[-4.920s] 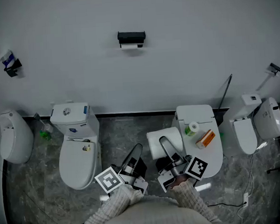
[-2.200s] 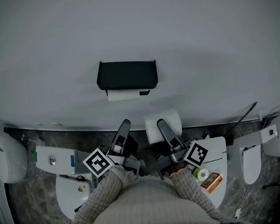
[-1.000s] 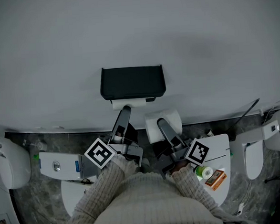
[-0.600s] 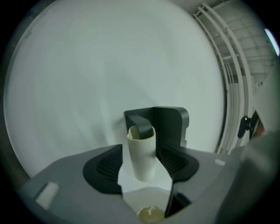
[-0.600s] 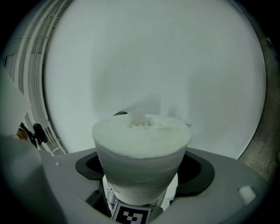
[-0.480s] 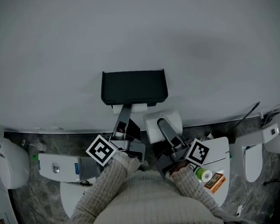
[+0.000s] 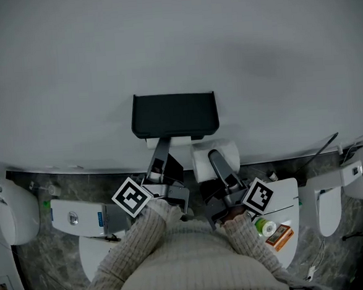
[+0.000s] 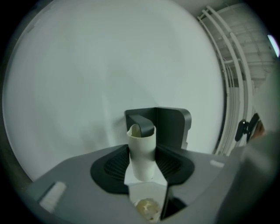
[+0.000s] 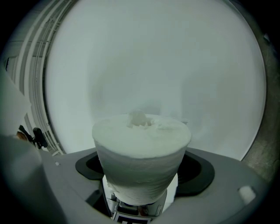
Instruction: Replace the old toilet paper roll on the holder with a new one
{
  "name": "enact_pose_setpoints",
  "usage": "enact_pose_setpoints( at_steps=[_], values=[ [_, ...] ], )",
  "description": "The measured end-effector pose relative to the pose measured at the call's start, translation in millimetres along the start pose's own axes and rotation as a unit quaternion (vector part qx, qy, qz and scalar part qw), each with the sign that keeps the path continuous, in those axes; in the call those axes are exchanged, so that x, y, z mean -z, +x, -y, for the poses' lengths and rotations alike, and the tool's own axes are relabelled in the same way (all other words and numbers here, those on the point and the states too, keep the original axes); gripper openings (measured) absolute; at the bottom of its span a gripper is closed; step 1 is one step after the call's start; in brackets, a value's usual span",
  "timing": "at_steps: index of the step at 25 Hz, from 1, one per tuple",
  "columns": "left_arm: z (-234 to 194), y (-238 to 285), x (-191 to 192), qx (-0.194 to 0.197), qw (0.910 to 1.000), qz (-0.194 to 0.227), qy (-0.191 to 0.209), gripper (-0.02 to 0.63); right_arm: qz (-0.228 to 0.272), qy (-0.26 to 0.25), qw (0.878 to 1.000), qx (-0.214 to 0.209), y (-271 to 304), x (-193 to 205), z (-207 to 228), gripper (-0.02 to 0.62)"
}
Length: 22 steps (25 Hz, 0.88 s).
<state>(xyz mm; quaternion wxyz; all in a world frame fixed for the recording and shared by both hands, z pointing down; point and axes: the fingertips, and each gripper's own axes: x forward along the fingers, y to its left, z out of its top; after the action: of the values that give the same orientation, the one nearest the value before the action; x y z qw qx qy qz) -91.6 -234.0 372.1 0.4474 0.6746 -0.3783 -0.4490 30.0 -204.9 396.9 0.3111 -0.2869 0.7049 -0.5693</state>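
Note:
The black holder (image 7: 173, 114) is fixed to the white wall. On it sits the old roll (image 7: 184, 139), worn down to a thin cardboard tube (image 8: 142, 151) on the holder's black arm (image 8: 142, 122). My left gripper (image 7: 163, 142) reaches up under the holder. Its jaws are closing, with the tube between them and the ribbed pads (image 8: 114, 165) touching both sides. Just right of it and slightly lower, my right gripper (image 7: 215, 159) is shut on the full white new roll (image 7: 228, 151), which fills the right gripper view (image 9: 140, 162).
Below stand a toilet tank (image 7: 81, 216) at the left and a white closed toilet lid (image 7: 287, 193) at the right, the lid bearing a green-topped item (image 7: 263, 226) and an orange box (image 7: 279, 232). A white urinal (image 7: 9, 212) hangs far left. The wall is bare around the holder.
My left gripper has risen to the holder and now has the old tube between its jaws. The right gripper with the new roll has barely shifted.

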Motion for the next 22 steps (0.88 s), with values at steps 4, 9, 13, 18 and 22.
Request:
enact_pose_setpoints(
  at_steps=[4, 9, 13, 18, 22],
  values=[
    [4.5, -0.1, 7.9, 0.0, 1.0, 0.004, 0.001, 0.17, 0.003, -0.001, 1.0, -0.003, -9.3, -5.3, -2.9, 0.448],
    [7.5, 0.0, 11.5, 0.0, 1.0, -0.003, 0.001, 0.169, 0.011, 0.0, 1.0, -0.006, -14.5, -7.3, -6.1, 0.448],
    [8.6, 5.1, 23.5, 0.004, 0.9998, -0.018, 0.004, 0.169, 0.021, 0.004, 1.0, -0.01, -23.0, -14.7, -7.3, 0.448],
    [10.4, 9.2, 29.5, 0.006, 0.9994, -0.035, 0.001, 0.169, 0.042, 0.001, 0.999, -0.007, -29.8, -19.7, -8.6, 0.448],
    [13.0, 14.3, 43.5, 0.011, 0.9986, -0.051, -0.011, 0.169, 0.06, -0.001, 0.998, -0.003, -40.2, -28.0, -7.2, 0.448]
  ],
)
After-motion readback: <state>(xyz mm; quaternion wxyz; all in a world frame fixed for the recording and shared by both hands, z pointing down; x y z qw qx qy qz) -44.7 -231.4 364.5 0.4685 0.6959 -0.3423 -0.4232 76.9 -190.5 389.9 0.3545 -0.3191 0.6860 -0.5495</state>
